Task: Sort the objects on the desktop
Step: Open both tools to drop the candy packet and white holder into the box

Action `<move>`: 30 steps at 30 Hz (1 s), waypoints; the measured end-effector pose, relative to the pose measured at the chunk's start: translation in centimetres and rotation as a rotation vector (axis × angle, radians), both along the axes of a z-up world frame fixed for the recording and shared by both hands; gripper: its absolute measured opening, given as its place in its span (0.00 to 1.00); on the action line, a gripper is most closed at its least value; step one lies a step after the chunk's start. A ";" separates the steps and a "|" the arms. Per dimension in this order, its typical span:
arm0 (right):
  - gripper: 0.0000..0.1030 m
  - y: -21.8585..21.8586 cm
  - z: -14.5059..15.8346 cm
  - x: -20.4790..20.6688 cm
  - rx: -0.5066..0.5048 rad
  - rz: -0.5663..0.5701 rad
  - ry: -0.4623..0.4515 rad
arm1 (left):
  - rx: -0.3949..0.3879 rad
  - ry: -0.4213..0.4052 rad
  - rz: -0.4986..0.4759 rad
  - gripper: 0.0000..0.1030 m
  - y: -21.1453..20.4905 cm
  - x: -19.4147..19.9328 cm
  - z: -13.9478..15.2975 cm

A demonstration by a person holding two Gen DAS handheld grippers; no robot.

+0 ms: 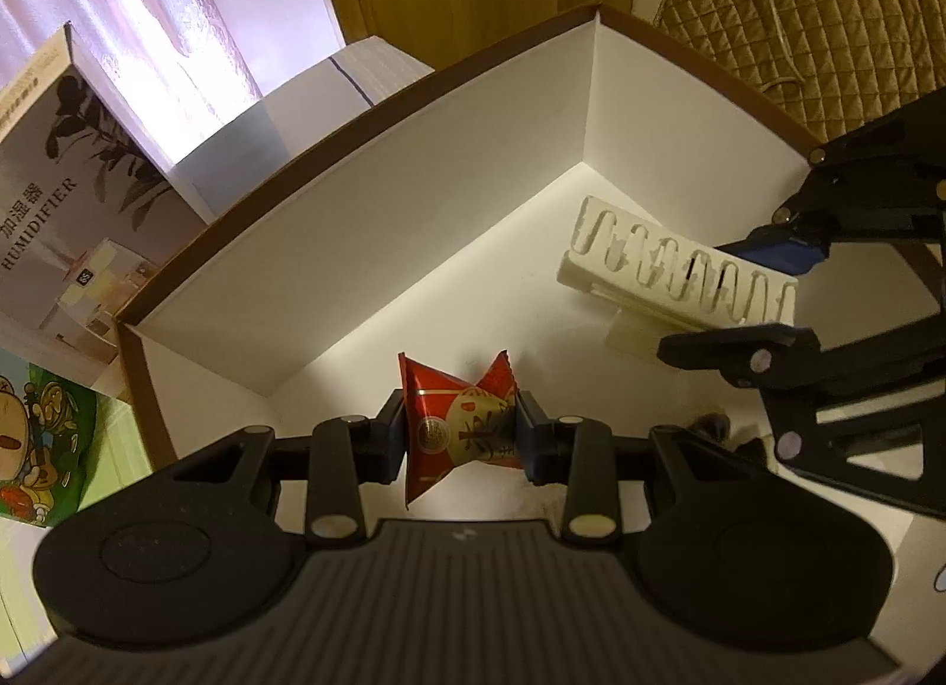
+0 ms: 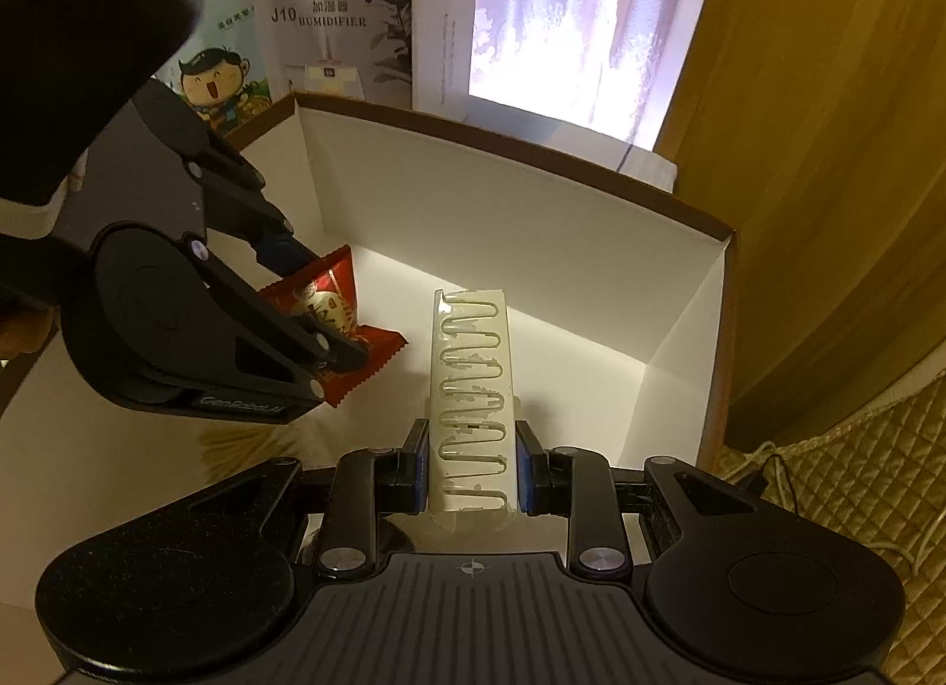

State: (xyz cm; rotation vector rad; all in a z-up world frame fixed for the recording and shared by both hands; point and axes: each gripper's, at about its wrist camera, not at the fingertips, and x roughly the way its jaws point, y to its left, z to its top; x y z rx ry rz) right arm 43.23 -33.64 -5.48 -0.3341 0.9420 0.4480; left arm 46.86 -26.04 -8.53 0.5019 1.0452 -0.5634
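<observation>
Left wrist view: the left gripper (image 1: 463,432) is clamped on a red snack packet (image 1: 458,425) between its jaws. The right gripper (image 2: 471,466) pinches a white slotted strip (image 2: 471,389), which extends ahead of its jaws over the white box (image 2: 532,223).

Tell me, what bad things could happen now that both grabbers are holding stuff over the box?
1. The two grippers sit close together over the white box; the left gripper and right gripper could bump while lowering.
2. The red snack packet is pinched only across its middle, so the slick wrapper might slip out.
3. The long white slotted piece is held near one end and could tilt on release.
</observation>
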 end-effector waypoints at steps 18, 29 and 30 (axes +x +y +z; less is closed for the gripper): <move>0.29 0.2 -0.6 0.3 -0.041 0.015 -0.012 | 0.068 -0.016 0.041 0.53 0.1 1.3 -0.7; 0.50 0.2 -0.2 -1.2 -0.048 0.082 0.037 | 0.061 -0.037 0.024 0.53 0.5 0.3 0.0; 0.63 0.3 0.0 -1.6 -0.033 0.106 0.037 | 0.059 -0.036 0.023 0.53 0.5 0.2 0.1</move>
